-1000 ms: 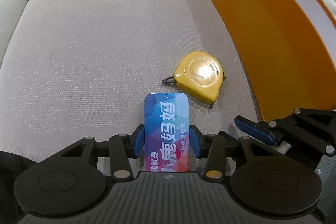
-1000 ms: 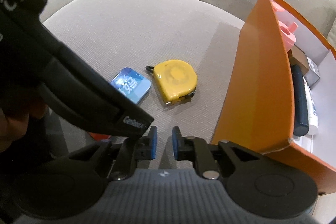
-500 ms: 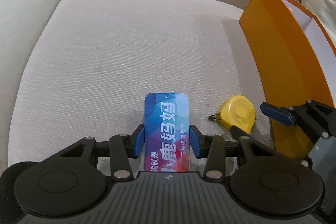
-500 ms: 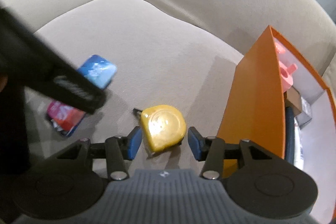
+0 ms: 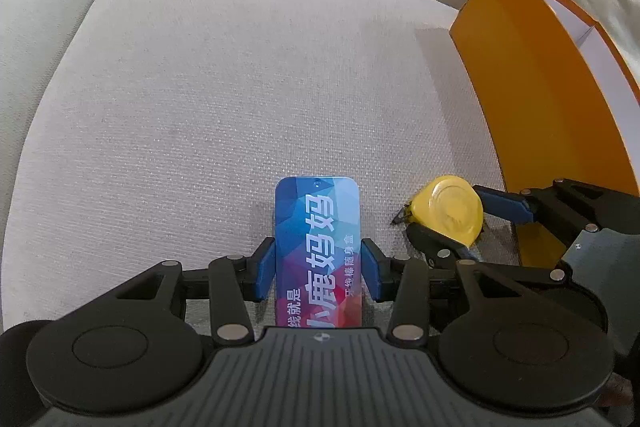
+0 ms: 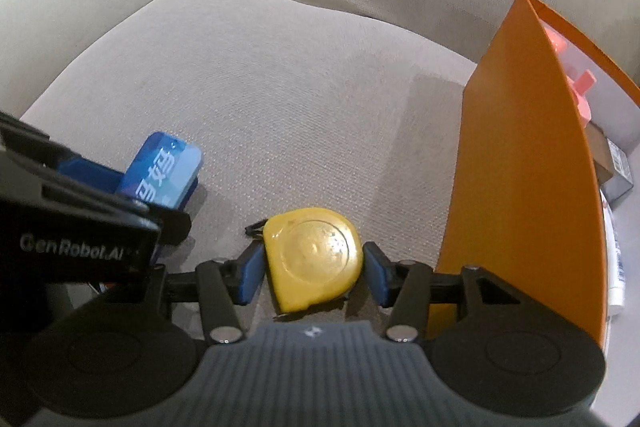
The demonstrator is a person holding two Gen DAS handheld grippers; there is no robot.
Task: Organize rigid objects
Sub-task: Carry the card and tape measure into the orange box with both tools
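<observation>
We squeeze right gripper (image 6: 312,277) evenly on yellow tape measure (image 6: 314,259); pads straddle it, contact seemingly not complete, so jaws apart. Lift straight, avoid orange box (image 6: 520,167) wall just right of it. Left gripper (image 5: 318,269) clamped on blue card case (image 5: 318,247), held ahead between pads, above sofa cushion (image 5: 240,107).

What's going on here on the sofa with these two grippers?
A person is tidying small items off a sofa cushion using two handheld grippers. The left gripper is clamped on a blue tin. The right gripper straddles a yellow tape measure, pads close at its sides; contact is unclear. An open orange box, already holding several things, stands just to the right.
</observation>
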